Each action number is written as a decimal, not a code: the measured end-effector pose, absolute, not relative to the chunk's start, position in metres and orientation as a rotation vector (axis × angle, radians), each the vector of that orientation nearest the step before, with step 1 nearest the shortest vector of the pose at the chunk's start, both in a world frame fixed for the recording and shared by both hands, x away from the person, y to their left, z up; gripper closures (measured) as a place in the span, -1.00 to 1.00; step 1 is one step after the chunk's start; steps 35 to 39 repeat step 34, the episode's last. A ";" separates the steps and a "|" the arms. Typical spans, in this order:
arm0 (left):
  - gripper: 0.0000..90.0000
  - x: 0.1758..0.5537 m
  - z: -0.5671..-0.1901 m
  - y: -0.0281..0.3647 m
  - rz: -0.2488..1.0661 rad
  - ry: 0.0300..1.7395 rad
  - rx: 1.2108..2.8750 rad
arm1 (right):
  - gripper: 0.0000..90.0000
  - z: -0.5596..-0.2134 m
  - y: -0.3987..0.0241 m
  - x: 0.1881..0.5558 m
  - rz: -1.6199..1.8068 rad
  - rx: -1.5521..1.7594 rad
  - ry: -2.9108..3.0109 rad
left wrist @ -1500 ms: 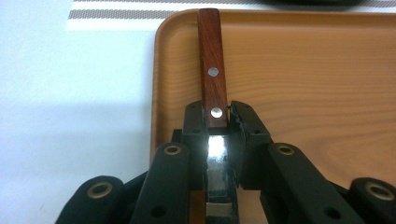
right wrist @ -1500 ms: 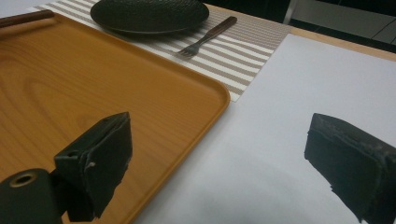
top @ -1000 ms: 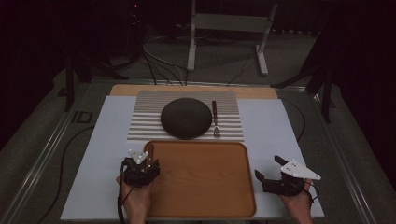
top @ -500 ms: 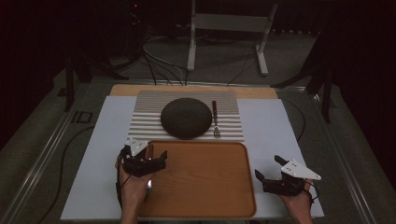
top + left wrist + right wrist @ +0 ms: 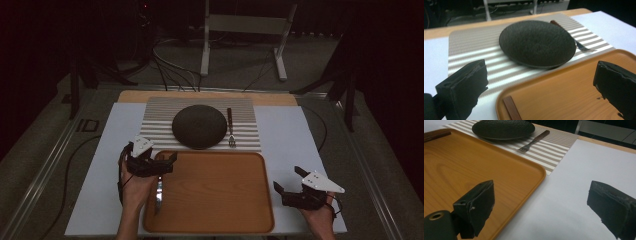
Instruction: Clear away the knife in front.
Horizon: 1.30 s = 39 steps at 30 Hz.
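Note:
A knife [image 5: 158, 193] with a brown handle [image 5: 511, 109] lies on the left side of the wooden tray [image 5: 215, 192], blade toward the person. My left gripper [image 5: 167, 162] hovers over the tray's far left corner. Its jaws have just been opening and stand wide with nothing between them [image 5: 541, 82]. My right gripper [image 5: 289, 180] rests open and empty on the white table cover [image 5: 584, 170] beside the tray's right edge [image 5: 534, 185]. A dark round plate [image 5: 199, 126] sits on a striped placemat [image 5: 159, 125], with a fork [image 5: 231, 128] to its right.
The table cover [image 5: 290, 135] extends right and left of the tray. A wooden table edge [image 5: 150, 95] runs behind the placemat. Cables and a metal stand [image 5: 240, 30] lie on the floor beyond the table.
The left gripper opened, let go of the knife on the tray, then rose and moved toward the tray's far left corner. The right gripper stayed still.

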State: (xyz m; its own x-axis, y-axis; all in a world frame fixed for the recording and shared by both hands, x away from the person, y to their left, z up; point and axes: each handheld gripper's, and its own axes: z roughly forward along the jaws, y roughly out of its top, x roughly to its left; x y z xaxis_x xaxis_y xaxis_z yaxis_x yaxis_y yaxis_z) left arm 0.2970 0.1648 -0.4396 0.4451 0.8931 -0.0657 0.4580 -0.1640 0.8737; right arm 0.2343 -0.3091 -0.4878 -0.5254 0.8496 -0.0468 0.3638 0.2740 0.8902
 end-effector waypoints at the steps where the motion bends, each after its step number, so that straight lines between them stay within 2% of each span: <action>1: -1.00 0.298 -0.436 0.169 0.607 1.145 1.781 | -0.83 -0.488 -0.309 0.234 1.204 1.088 2.020; 11: -1.00 0.298 -0.427 0.198 0.671 1.090 1.752 | -0.83 -0.487 -0.310 0.234 1.209 1.089 2.013; 24: -1.00 0.291 -0.447 0.230 0.688 1.127 1.705 | -0.83 -0.485 -0.313 0.233 1.226 1.093 1.984; 39: -1.00 0.286 -0.453 0.240 0.708 1.146 1.668 | -0.83 -0.483 -0.315 0.233 1.240 1.086 1.969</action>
